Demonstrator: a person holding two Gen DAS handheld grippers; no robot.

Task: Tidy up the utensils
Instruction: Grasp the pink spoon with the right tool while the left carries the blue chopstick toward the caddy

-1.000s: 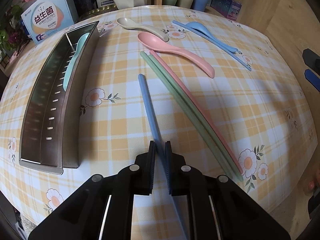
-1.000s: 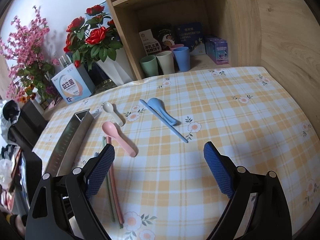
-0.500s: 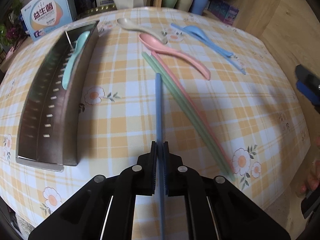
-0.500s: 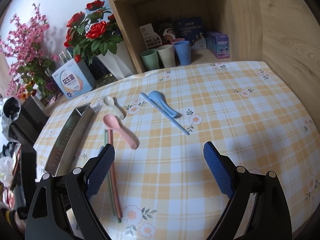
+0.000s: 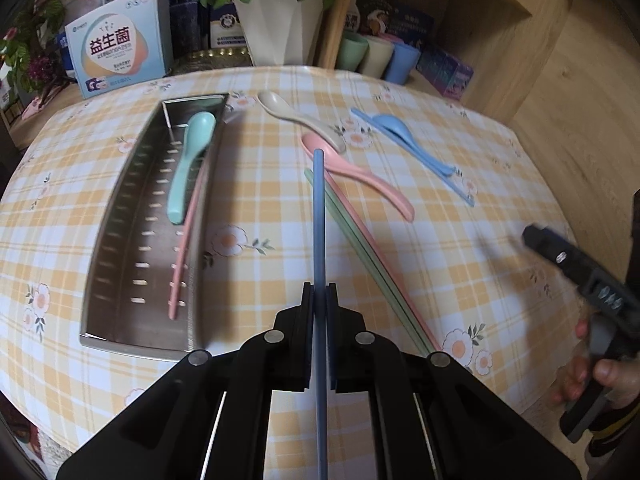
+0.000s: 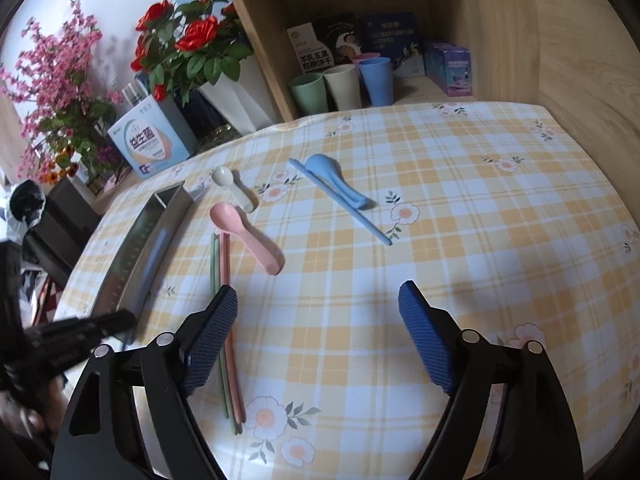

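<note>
Utensils lie spread over the checked tablecloth (image 6: 460, 240), with several already in the metal tray (image 5: 120, 248) along the table's left edge. Left gripper (image 5: 319, 300): jaws pressed together on a dark blue chopstick (image 5: 318, 216), which is held above the cloth and points toward the far edge, its tip over the bowl of the pink spoon (image 5: 360, 176). Right gripper (image 6: 316, 336): jaws spread wide, nothing between them, hovering over the near part of the table; its left finger overlaps the view of the chopsticks lying there.

Inside the tray, a mint spoon (image 5: 188, 164) lies at the far end, and a pink chopstick (image 5: 182, 256) lies lengthwise along the tray's right wall.

On the cloth, toward the middle of the table, a green chopstick (image 5: 360, 256) and another pink chopstick (image 6: 227, 264) lie side by side, touching, running from the pink spoon's bowl to the near edge. A cream spoon (image 5: 296, 118) lies just beyond the pink spoon, near the tray's far end. Further right, a light blue spoon (image 6: 332, 178) rests against a light blue chopstick (image 6: 372, 228).

Beyond the far edge stand a white box with Chinese lettering (image 5: 120, 52), a white flower vase (image 5: 280, 28) and three cups (image 6: 340, 88) on a wooden shelf.
</note>
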